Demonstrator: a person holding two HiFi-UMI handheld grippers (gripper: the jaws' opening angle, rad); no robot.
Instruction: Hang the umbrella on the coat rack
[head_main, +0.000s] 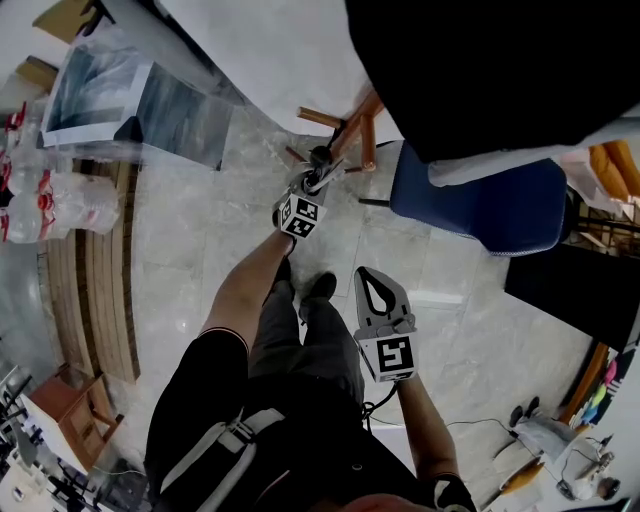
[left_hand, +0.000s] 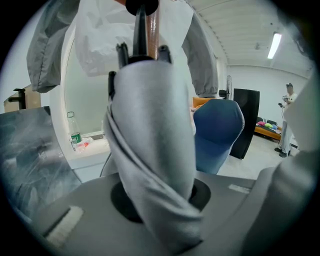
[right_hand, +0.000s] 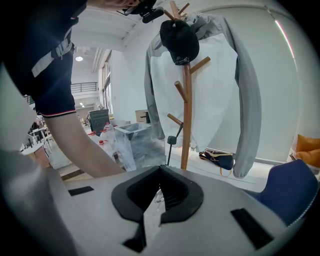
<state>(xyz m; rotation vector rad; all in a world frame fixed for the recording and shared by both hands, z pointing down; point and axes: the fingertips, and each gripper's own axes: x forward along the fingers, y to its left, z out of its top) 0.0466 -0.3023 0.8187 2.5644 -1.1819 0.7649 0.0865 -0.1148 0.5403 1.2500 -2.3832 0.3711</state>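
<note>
Up top we find the coat rack (right_hand: 186, 125) crowded: a black cap (right_hand: 179, 39) covers one peg and a jacket (right_hand: 220, 95) drapes behind. The lower pegs (right_hand: 179, 91) stick out bare toward us. A blue chair (head_main: 478, 203) stands close on the right of the base.

Umbrella (left_hand: 150, 150) cloth, matt; coat rack (right_hand: 186, 115) smooth wood; floor (head_main: 200, 250) glossy.

no legible text; bottle label (left_hand: 75, 136) too blurred.

head view: high, looks steep down | L gripper view: along jaws, v. close on umbrella (left_hand: 150, 150), coat rack (left_hand: 152, 25) just ahead | R gripper view: further back, faces rack | shared: rack, blue chair (right_hand: 292, 187)
</note>
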